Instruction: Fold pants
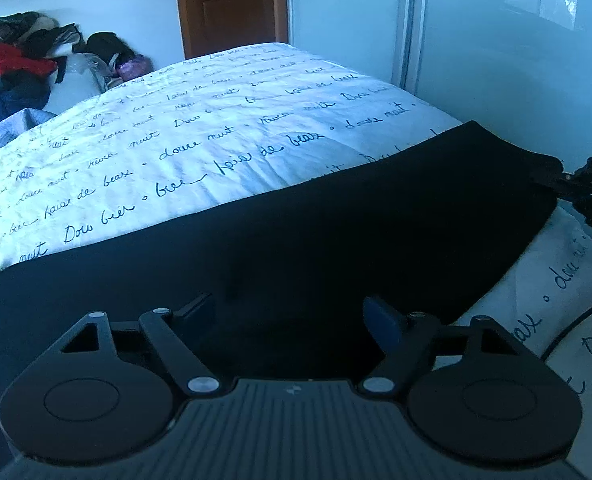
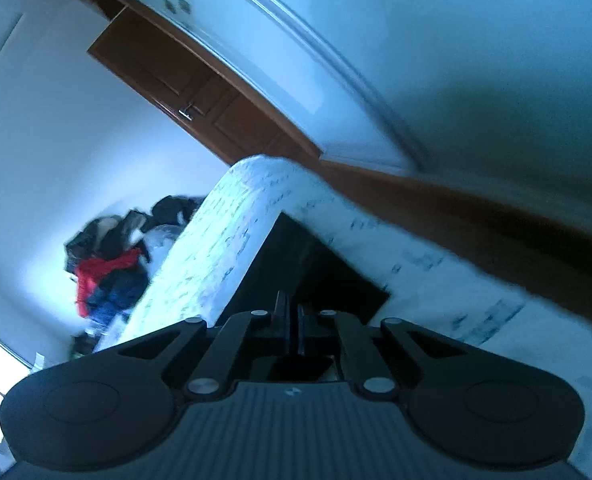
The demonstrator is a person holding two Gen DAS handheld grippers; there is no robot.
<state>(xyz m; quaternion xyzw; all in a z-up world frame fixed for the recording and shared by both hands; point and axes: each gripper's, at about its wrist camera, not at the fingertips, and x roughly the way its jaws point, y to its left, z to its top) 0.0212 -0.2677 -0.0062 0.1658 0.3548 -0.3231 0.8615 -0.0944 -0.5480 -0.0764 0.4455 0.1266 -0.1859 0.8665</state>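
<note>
The black pants lie stretched across the near part of the bed, a white cover with blue script. My left gripper is open, its fingers spread wide just over the pants, holding nothing. My right gripper is shut on the pants' edge; the view is tilted and blurred. In the left wrist view the right gripper shows at the far right, pinching the pants' corner.
A pile of clothes with a red jacket lies on the floor beyond the bed. A brown door stands behind. A white wardrobe runs along the right. A dark cable lies on the cover at right.
</note>
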